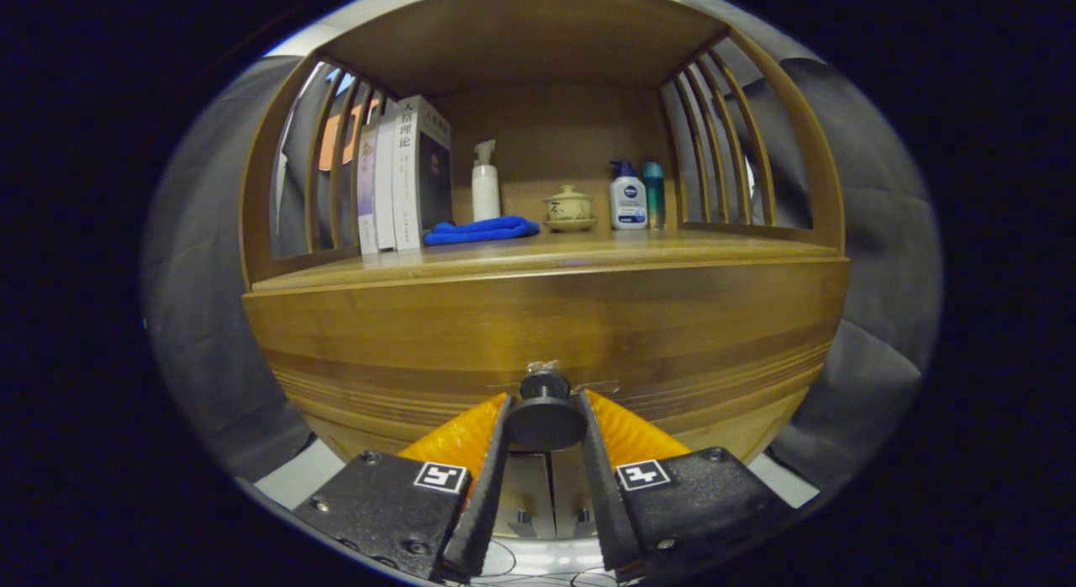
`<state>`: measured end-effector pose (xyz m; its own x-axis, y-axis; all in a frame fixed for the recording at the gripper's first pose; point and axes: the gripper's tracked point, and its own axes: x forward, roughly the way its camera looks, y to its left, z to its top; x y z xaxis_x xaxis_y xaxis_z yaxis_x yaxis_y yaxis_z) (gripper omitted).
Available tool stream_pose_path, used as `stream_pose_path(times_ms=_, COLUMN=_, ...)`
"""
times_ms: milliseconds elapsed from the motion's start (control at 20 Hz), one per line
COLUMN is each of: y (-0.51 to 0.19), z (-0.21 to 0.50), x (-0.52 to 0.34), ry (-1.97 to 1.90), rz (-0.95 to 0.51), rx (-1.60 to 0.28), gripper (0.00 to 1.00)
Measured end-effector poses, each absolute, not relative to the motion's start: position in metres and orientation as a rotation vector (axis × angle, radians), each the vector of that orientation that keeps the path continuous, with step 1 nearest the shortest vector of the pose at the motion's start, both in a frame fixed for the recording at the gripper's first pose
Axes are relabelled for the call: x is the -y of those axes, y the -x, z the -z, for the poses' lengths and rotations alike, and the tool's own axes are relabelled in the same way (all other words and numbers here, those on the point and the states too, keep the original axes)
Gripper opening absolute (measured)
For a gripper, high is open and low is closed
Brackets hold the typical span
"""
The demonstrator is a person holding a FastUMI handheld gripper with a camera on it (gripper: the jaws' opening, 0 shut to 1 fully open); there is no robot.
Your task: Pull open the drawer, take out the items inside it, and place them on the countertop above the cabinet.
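Tool [545, 419] is closed on the round drawer knob [545, 412] — a finger pressing each side; the knob sits low on the cabinet's drawer front [538, 335], which looks shut; pull runs straight back toward the near side — table [546, 251] lies above

Tongs [545, 423] held level and pointed straight forward, the two fingers [486, 478] converging toward their tips. Both inner faces press against the sides of the round drawer knob [545, 415], which sits clamped between the fingertips. Each finger base carries a square fiducial marker [442, 476].
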<state>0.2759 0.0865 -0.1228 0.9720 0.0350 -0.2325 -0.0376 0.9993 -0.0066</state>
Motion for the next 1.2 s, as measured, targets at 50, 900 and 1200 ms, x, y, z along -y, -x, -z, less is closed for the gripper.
stream_pose_path(times_ms=50, y=-0.276, z=0.123, x=-0.088, ry=0.0, rz=-0.032, rx=-0.244, gripper=0.51)
stream_pose_path(times_ms=900, y=-0.227, z=0.126, x=-0.084, ry=0.066, rz=-0.037, rx=-0.235, gripper=0.36)
stream_pose_path(times_ms=1200, y=-0.181, z=0.129, x=-0.08, ry=0.059, rz=-0.045, rx=-0.217, gripper=0.36)
